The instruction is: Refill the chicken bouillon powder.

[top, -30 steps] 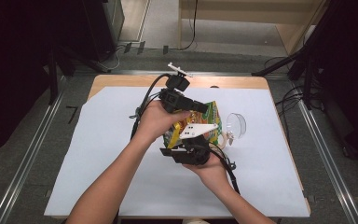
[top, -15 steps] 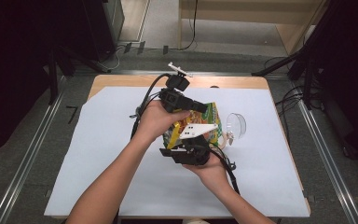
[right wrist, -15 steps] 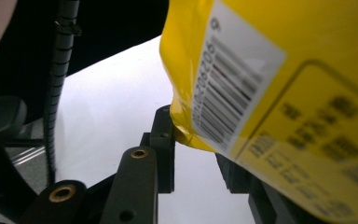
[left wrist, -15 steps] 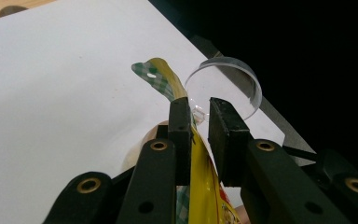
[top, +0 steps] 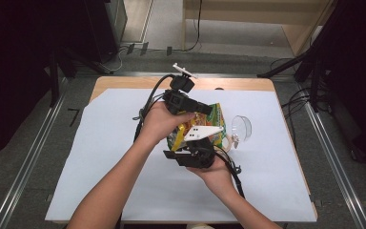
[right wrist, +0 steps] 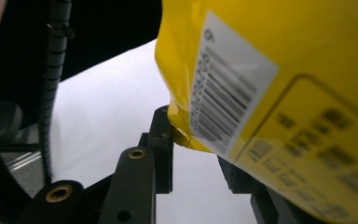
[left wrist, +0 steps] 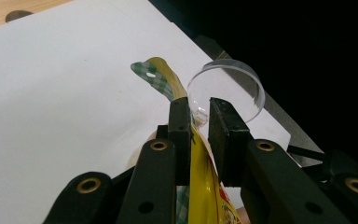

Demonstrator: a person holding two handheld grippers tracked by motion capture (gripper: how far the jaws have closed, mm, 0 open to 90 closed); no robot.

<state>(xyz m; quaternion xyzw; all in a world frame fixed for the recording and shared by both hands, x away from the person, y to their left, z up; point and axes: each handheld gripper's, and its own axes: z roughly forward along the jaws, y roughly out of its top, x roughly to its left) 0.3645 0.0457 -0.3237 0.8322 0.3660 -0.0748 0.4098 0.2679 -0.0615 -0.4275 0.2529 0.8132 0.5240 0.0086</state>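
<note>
A yellow snack bag [top: 214,117] is held up above the white sheet between both grippers. My left gripper [top: 205,109] comes from the left and pinches the bag's top edge. In the left gripper view its jaws [left wrist: 199,121] clamp the yellow film of the bag [left wrist: 200,186]. My right gripper [top: 198,143] sits below the bag, its grey plate on top. In the right gripper view the bag's barcode side [right wrist: 284,93] rises from between its jaws [right wrist: 196,149], and the bag covers the right jaw's tip.
A clear glass bowl [top: 240,128] lies on its side just right of the bag, also in the left gripper view [left wrist: 233,84]. A white sheet [top: 100,157] covers the wooden table [top: 124,82]. Cables trail from both grippers.
</note>
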